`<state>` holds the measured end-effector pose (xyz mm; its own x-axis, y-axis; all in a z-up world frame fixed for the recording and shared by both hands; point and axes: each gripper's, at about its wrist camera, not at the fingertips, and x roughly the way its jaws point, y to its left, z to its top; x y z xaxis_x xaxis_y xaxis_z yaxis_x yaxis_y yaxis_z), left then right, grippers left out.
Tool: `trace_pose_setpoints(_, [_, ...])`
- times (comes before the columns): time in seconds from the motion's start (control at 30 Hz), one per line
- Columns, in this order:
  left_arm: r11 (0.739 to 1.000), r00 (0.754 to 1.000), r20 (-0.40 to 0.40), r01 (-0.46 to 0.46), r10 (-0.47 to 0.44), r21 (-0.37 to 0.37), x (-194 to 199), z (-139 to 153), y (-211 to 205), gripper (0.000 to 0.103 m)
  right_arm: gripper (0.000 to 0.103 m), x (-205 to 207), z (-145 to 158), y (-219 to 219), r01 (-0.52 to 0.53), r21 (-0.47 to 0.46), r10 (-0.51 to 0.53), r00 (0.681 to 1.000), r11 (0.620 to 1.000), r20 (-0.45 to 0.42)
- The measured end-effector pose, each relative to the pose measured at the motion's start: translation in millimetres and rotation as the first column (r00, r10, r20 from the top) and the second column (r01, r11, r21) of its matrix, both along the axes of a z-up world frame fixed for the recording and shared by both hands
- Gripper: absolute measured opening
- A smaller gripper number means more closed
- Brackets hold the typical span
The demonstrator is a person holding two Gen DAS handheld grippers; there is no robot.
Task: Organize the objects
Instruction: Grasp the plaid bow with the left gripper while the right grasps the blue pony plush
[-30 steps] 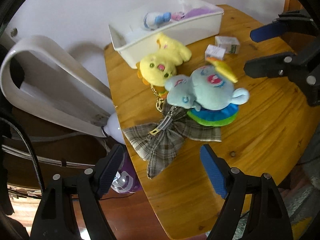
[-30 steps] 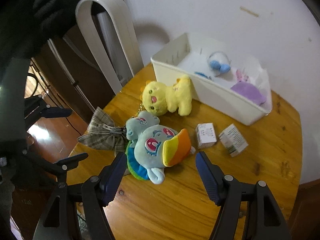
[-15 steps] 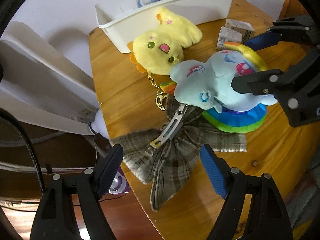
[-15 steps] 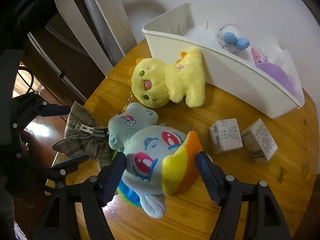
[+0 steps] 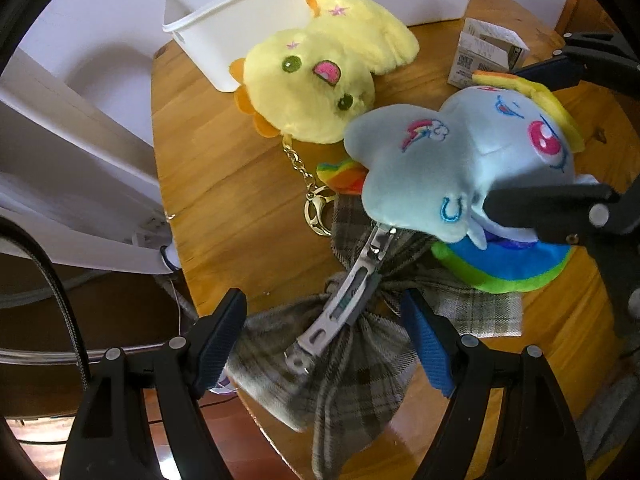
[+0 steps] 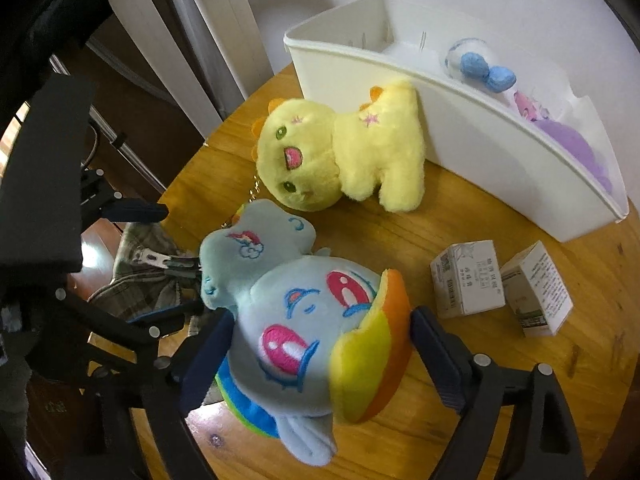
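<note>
A plaid bow hair clip (image 5: 352,340) lies at the table's near edge, also in the right wrist view (image 6: 148,276). My left gripper (image 5: 326,336) is open, its fingers either side of the bow's middle. A light blue pony plush (image 6: 304,320) lies partly on the bow, also in the left wrist view (image 5: 472,176). My right gripper (image 6: 320,352) is open with its pads either side of the pony's head. A yellow plush (image 6: 340,152) lies against a white bin (image 6: 480,132).
Two small white boxes (image 6: 500,284) lie right of the pony. The bin holds a blue-bowed toy (image 6: 476,64) and a purple toy (image 6: 576,148). A white curved fan (image 6: 192,28) stands left of the round wooden table (image 6: 460,220). The table edge drops off under the bow.
Both grippers moved forward and down: the left now straddles the bow, the right now straddles the pony plush. Both stayed open. The objects did not move.
</note>
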<state>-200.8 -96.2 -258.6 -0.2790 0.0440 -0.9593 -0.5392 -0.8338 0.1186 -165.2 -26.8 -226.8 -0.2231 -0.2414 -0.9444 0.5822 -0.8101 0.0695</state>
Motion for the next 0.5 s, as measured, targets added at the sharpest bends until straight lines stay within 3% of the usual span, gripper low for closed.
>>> trace_pose_setpoints(0.2, [1.0, 1.0, 0.017, 0.001, -0.001, 0.02, 3, -1, 1, 0.081, 0.091, 0, -11, 2, 0.012, 0.033, -0.011, 1.0, 0.999, -0.011])
trace_pose_setpoints(0.27, [0.999, 1.0, 0.025, 0.003, -0.004, 0.033, 6, 0, 2, 0.074, 0.09, 1, -10, 4, 0.011, 0.026, -0.01, 1.0, 1.0, -0.012])
trace_pose_setpoints(0.33, [0.998, 0.999, 0.039, 0.006, -0.009, 0.055, 10, 1, 4, 0.059, 0.087, 4, -8, 9, 0.015, 0.017, -0.015, 1.0, 1.0, -0.006])
trace_pose_setpoints(0.5, [0.999, 0.999, 0.036, -0.007, 0.006, 0.043, 24, 3, 14, 0.042, 0.083, 19, -6, 26, 0.032, 0.011, -0.032, 0.999, 0.999, 0.017])
